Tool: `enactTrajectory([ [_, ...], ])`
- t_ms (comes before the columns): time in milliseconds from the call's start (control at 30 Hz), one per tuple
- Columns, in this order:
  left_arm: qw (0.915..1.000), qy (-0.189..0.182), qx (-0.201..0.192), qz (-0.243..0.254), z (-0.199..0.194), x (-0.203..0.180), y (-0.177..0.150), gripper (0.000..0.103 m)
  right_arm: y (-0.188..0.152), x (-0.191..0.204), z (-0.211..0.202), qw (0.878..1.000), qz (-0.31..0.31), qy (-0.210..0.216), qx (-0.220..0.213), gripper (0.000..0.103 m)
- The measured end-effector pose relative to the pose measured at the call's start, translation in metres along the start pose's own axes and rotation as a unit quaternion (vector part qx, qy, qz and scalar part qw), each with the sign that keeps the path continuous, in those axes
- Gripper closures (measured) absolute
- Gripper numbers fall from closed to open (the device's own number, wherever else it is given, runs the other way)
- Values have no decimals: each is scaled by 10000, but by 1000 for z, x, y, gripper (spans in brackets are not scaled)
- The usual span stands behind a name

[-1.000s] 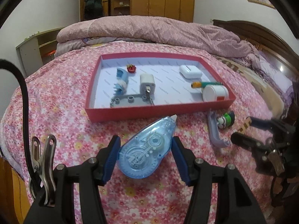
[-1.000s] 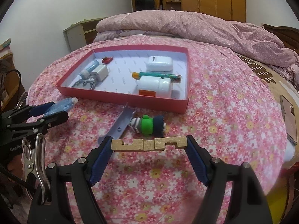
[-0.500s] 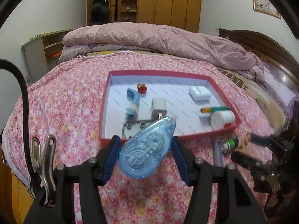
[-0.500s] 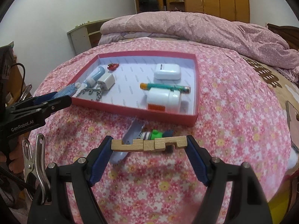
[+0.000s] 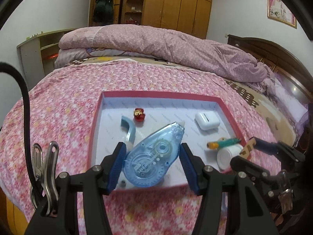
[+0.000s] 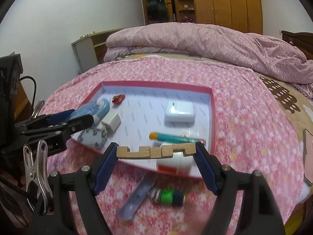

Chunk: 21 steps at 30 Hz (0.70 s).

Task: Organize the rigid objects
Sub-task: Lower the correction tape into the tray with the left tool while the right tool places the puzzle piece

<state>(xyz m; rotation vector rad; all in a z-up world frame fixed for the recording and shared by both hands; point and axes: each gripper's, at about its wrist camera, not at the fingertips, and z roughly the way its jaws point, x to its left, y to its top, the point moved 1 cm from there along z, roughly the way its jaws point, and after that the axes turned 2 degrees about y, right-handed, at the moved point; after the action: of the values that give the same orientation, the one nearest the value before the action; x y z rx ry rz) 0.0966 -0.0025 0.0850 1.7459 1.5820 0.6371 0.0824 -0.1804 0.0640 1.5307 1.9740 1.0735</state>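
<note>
Left gripper [image 5: 152, 162] clamped on blue correction-tape dispenser [image 5: 153, 157], pads pressing its flat sides; dispenser's long axis running diagonally, white tip pointing up and right toward tray interior. Right gripper [image 6: 156, 152] pinching notched wooden puzzle bar [image 6: 156, 151] end to end, bar's long axis lying crosswise between the pads.

Both loads carried in the air, hanging over near edge of red tray [image 6: 213, 117]. Tray on pink floral bedspread [image 5: 58, 117], straight ahead of both grippers and below them.

Already in tray: white earbud case [image 6: 179, 111], green-and-orange pen [image 6: 172, 138], white cylindrical bottle [image 6: 174, 163], white charger plug [image 6: 111, 122], curved light-blue piece [image 5: 129, 130], small red trinket [image 5: 138, 115], metal chain piece [image 6: 98, 137].

Left on bedspread, outside tray near its front wall: grey-lilac curved strip [image 6: 137, 197] and green-and-navy toy figure [image 6: 168, 195], both just beneath right gripper.

Judged step: transport toward drop-off. Bare tray floor visible in centre, between charger plug and earbud case. Dispenser nearer left half, wooden bar nearer right front corner, above bottle and pen. Crowding at right front: likely need to carry bar further in before release, or it lands on bottle.
</note>
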Motion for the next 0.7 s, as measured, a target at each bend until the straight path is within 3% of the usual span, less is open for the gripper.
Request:
enactTrajectory([
  [700, 9995, 151, 289, -49, 76, 11, 35, 44, 28, -17, 57, 9992, 272, -128, 257, 24],
])
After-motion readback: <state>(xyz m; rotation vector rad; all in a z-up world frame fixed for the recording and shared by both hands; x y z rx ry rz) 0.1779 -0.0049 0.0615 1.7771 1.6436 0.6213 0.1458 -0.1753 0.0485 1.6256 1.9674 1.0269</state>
